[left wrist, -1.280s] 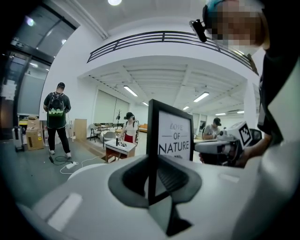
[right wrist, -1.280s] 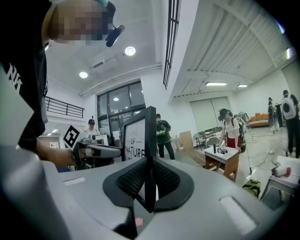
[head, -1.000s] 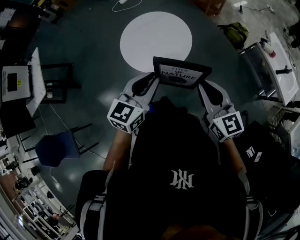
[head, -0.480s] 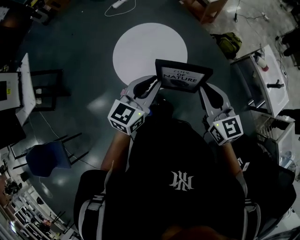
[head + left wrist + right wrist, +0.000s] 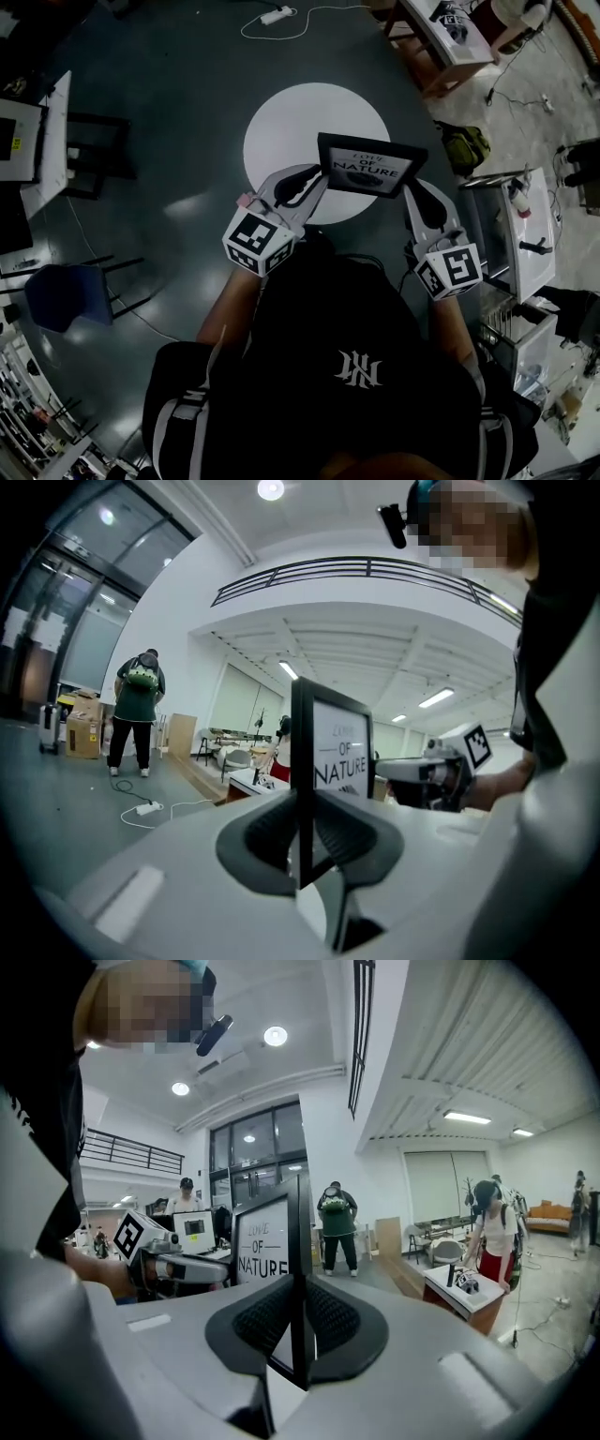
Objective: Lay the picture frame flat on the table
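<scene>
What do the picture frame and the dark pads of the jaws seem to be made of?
Picture frame: thin black matte border, probably painted wood or plastic; the look leaves it open. Its white printed face looks like paper. Pads: dark, dull, finely ribbed surface, likely rubber.

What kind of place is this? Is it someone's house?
Not a house. It is most likely a big open lab or office hall. It has a high ceiling with a balcony railing, a computer monitor, other people standing about, and a power strip cabled across the dark floor.
</scene>
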